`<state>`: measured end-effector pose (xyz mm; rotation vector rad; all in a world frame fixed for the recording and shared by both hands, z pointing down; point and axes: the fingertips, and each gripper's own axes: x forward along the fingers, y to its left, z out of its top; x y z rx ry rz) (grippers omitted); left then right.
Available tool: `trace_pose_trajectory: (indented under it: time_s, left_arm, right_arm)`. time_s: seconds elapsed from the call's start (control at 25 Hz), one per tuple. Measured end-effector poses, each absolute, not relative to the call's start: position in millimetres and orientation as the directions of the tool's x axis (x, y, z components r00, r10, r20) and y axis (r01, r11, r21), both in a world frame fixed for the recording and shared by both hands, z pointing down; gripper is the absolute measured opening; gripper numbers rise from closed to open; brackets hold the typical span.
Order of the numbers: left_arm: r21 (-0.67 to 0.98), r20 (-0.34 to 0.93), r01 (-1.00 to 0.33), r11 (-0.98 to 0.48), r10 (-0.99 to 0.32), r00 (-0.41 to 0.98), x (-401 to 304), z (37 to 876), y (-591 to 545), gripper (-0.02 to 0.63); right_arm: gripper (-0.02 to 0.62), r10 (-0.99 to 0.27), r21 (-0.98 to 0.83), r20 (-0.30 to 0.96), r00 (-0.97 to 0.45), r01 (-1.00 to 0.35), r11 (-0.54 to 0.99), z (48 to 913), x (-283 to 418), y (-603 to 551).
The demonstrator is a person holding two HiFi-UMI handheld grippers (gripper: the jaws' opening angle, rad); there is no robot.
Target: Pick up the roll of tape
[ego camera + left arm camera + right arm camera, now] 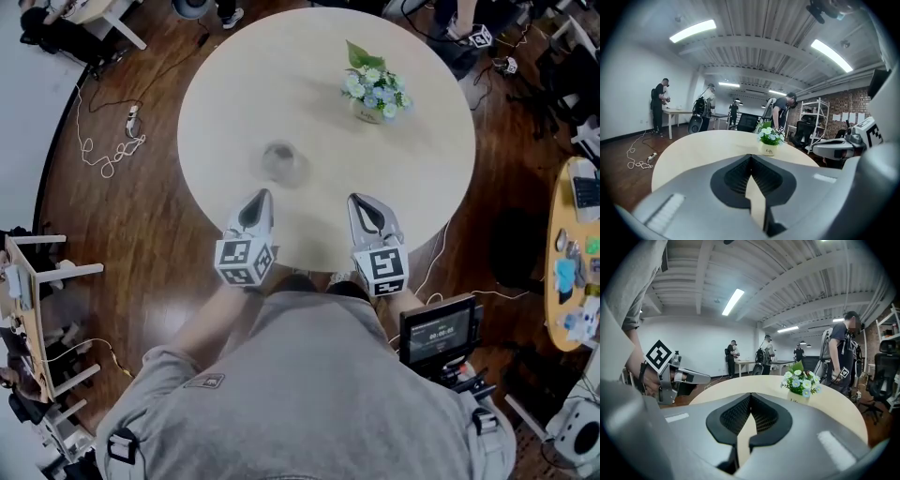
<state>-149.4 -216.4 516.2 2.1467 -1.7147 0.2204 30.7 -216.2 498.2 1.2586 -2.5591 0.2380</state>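
Now we are getting ready to grab. Our left hand-held gripper and right hand-held gripper are both closed, empty. The roll of tape is lying on the bench at twelve o'clock from the left one, which needs opening next.

A round, pale beige table fills the upper middle of the head view, standing on a dark, glossy wooden floor. A small cream pot of white and blue flowers with green leaves stands upright on the table toward the upper right. A roll of clear tape lies left of centre, well apart from the pot. On the floor at upper left lie a looped white cable and a white power strip.
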Motion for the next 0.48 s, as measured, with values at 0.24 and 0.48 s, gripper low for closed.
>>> trace_pose_trajectory:
  time_s: [0.24, 0.48]
  left_arm:
    - [0.192, 0.407, -0.960, -0.202, -0.874, 0.265, -172.9, 545.4, -259.3, 0.002]
    - [0.206, 0.457, -0.950, -0.233, -0.836, 0.304, -186.5, 574.1, -290.6, 0.002]
  right_arm:
    - [0.014, -0.739, -0.024, 0.369, -0.564, -0.801, 0.599, 516.5, 4.9, -246.7]
    - [0.014, -0.730, -0.035, 0.411, -0.545, -0.810, 0.585, 534.2, -20.7, -276.4]
